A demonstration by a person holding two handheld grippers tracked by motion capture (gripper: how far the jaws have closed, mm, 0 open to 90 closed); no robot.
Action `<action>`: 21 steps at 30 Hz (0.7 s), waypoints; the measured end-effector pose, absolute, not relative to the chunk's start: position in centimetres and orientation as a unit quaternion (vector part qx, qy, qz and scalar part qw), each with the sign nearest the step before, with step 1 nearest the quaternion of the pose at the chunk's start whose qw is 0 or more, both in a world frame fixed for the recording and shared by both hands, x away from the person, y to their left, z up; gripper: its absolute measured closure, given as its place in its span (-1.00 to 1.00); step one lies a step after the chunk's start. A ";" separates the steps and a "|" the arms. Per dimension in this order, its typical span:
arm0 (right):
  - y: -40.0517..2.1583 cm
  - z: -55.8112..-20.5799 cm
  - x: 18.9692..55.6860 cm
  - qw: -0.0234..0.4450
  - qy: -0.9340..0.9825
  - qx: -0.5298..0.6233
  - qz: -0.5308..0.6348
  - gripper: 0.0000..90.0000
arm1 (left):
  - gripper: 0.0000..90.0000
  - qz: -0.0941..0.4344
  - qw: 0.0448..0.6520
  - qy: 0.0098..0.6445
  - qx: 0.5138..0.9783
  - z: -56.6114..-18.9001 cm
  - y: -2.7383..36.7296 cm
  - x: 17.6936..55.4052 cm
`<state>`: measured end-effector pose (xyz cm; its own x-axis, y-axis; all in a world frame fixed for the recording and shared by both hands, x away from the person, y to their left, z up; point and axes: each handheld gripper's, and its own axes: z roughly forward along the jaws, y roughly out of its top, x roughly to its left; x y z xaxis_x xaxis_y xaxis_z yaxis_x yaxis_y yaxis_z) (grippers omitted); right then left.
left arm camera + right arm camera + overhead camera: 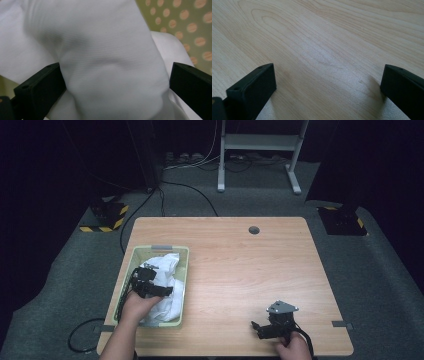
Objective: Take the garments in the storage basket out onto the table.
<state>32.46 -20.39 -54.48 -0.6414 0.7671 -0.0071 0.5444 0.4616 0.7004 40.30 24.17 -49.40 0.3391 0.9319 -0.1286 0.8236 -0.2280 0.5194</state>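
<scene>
Left hand-held gripper (161, 290) down in the green basket (183, 270) at the counter's (240, 265) left side, jaws apart around a fold of the white cloth (105, 62) heaped inside. Right hand-held gripper (256, 329) low over bare wood near the front edge, jaws wide apart, holding nothing.

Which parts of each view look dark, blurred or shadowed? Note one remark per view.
High view: the table is lit, the room beyond it nearly black. Left gripper view: the white cloth is soft and close, and the basket wall's holes are blurred. Right gripper view: wood grain is sharp, with soft shadows beside the right gripper jaws.
</scene>
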 end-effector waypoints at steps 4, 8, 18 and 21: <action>-20.4 -54.5 32.5 0.163 0.839 0.391 0.341 -1.00 | -0.98 0.095 0.236 0.567 0.784 -50.1 23.9 40.8; -20.4 -54.5 32.5 0.163 0.839 0.391 0.341 -1.00 | -0.98 0.082 0.219 0.566 0.791 -50.7 23.7 41.3; -20.4 -54.5 32.5 0.163 0.839 0.391 0.341 -1.00 | -0.86 0.082 0.180 0.548 0.813 -51.4 23.0 41.9; -20.4 -54.5 32.5 0.163 0.839 0.391 0.341 -1.00 | -0.76 0.089 0.179 0.542 0.816 -51.4 23.1 41.9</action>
